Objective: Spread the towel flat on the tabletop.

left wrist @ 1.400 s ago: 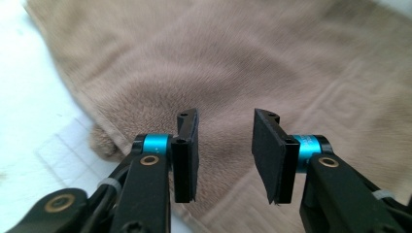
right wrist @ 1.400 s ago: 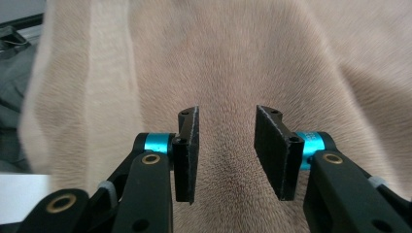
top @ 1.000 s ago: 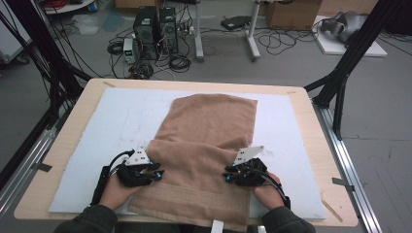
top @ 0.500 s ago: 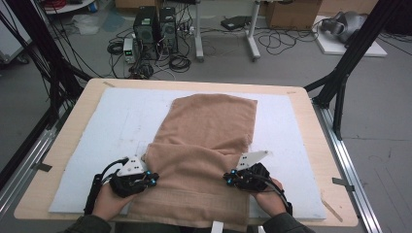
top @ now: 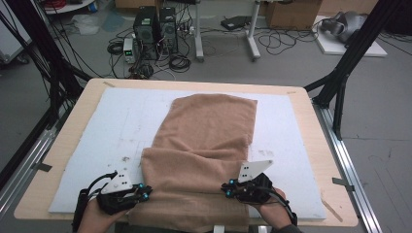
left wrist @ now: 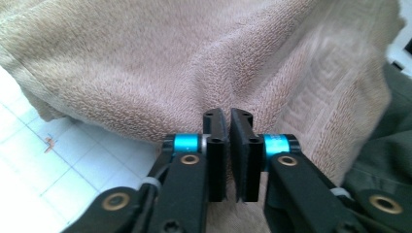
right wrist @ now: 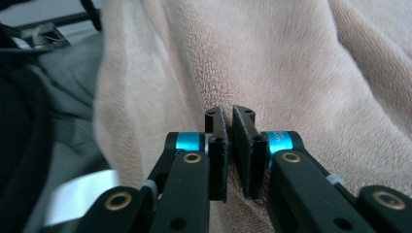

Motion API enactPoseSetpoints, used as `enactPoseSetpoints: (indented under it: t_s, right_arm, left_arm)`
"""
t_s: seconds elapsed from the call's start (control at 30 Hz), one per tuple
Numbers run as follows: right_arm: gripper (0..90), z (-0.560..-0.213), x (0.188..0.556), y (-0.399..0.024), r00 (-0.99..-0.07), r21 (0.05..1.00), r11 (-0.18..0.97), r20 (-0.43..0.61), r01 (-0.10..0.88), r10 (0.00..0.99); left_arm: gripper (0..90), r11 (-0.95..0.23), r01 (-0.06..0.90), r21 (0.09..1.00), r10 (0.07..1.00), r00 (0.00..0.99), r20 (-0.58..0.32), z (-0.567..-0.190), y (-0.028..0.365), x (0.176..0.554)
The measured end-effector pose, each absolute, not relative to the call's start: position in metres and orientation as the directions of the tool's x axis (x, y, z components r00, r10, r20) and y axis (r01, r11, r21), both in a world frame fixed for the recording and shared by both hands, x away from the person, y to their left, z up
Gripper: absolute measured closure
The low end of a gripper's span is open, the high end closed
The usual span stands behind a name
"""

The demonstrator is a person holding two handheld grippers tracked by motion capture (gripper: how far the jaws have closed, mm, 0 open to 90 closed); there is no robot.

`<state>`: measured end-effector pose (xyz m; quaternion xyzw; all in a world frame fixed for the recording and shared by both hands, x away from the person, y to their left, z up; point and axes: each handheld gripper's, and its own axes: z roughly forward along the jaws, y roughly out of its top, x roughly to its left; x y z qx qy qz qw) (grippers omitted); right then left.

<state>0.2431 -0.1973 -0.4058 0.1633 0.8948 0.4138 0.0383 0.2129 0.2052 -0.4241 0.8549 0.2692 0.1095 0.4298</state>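
Note:
A tan towel (top: 209, 141) lies lengthwise on the white mat (top: 107, 126), its near part folded over and hanging past the table's front edge. My left gripper (top: 145, 193) pinches the towel's near left edge, and my right gripper (top: 226, 187) pinches its near right edge. In the left gripper view the jaws (left wrist: 228, 116) stand a thin slit apart with terry cloth (left wrist: 170, 58) drawn into them. The right gripper view shows the same: jaws (right wrist: 229, 114) nipped on the cloth (right wrist: 291, 63). Both pairs of jaws have just been opening slightly, with the towel still between them.
The wooden table (top: 311, 126) carries the mat. Black frame posts (top: 347, 68) rise at the right and left corners. Computer towers (top: 155, 29) and cables sit on the floor beyond the far edge. The person's dark sleeve (left wrist: 388, 155) shows beside the towel.
Both hands have drawn back toward the table's near edge, pulling the towel's folded near part with them. The left one also shifted a little leftward.

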Motion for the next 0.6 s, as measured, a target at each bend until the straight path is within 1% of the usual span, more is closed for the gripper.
enactPoseSetpoints:
  t_s: [0.03, 0.07, 0.13, 0.23, 0.27, 0.3, 0.33, 0.37, 0.4, 0.43, 0.47, 0.53, 0.6]
  right_arm:
    - [76.0, -0.403, 0.244, -0.199, -0.942, 0.76, 0.596, 0.062, 0.258, 0.329]
    - [73.7, -0.401, 0.246, -0.2, -0.938, 0.762, 0.592, 0.058, 0.263, 0.343]
    - [69.3, -0.4, 0.251, -0.203, -0.932, 0.752, 0.61, 0.018, 0.251, 0.361]
    - [63.5, -0.408, 0.261, -0.206, -0.924, 0.717, 0.64, 0.015, 0.275, 0.381]
    - [63.0, -0.413, 0.265, -0.207, -0.925, 0.708, 0.645, 0.03, 0.288, 0.379]
    - [62.9, -0.418, 0.268, -0.207, -0.924, 0.696, 0.651, 0.047, 0.303, 0.381]
    - [63.4, -0.425, 0.27, -0.206, -0.923, 0.683, 0.661, 0.051, 0.31, 0.381]
    - [66.0, -0.43, 0.271, -0.206, -0.923, 0.677, 0.663, 0.063, 0.319, 0.38]
    - [70.1, -0.435, 0.272, -0.206, -0.92, 0.672, 0.664, 0.067, 0.328, 0.386]
    - [72.8, -0.438, 0.273, -0.206, -0.92, 0.676, 0.66, 0.069, 0.328, 0.386]
    - [76.7, -0.438, 0.273, -0.207, -0.917, 0.683, 0.649, 0.078, 0.335, 0.392]
    - [80.8, -0.437, 0.272, -0.209, -0.917, 0.682, 0.649, 0.078, 0.336, 0.392]
    - [81.4, -0.434, 0.27, -0.208, -0.921, 0.679, 0.657, 0.077, 0.329, 0.381]
  left_arm:
    - [74.0, -0.482, 0.367, 0.796, 0.557, 0.829, -0.045, -0.423, 0.205, 0.215]
    - [71.9, -0.483, 0.365, 0.796, 0.555, 0.831, -0.045, -0.423, 0.205, 0.218]
    - [65.1, -0.477, 0.368, 0.798, 0.565, 0.824, -0.042, -0.424, 0.204, 0.225]
    - [58.8, -0.489, 0.385, 0.783, 0.572, 0.819, -0.046, -0.43, 0.199, 0.238]
    - [58.5, -0.5, 0.391, 0.773, 0.565, 0.823, -0.051, -0.433, 0.197, 0.241]
    - [59.0, -0.516, 0.395, 0.76, 0.556, 0.83, -0.054, -0.437, 0.194, 0.245]
    - [62.1, -0.529, 0.399, 0.749, 0.548, 0.834, -0.058, -0.441, 0.191, 0.246]
    - [68.2, -0.535, 0.391, 0.749, 0.545, 0.837, -0.048, -0.443, 0.189, 0.246]
    - [71.4, -0.53, 0.386, 0.755, 0.546, 0.837, -0.045, -0.444, 0.189, 0.246]
    - [77.2, -0.527, 0.389, 0.755, 0.547, 0.836, -0.048, -0.444, 0.189, 0.247]
    - [80.7, -0.522, 0.394, 0.756, 0.548, 0.834, -0.056, -0.444, 0.19, 0.247]
    - [83.9, -0.522, 0.395, 0.756, 0.553, 0.831, -0.053, -0.444, 0.19, 0.245]
    - [84.6, -0.53, 0.387, 0.755, 0.553, 0.832, -0.039, -0.443, 0.19, 0.24]
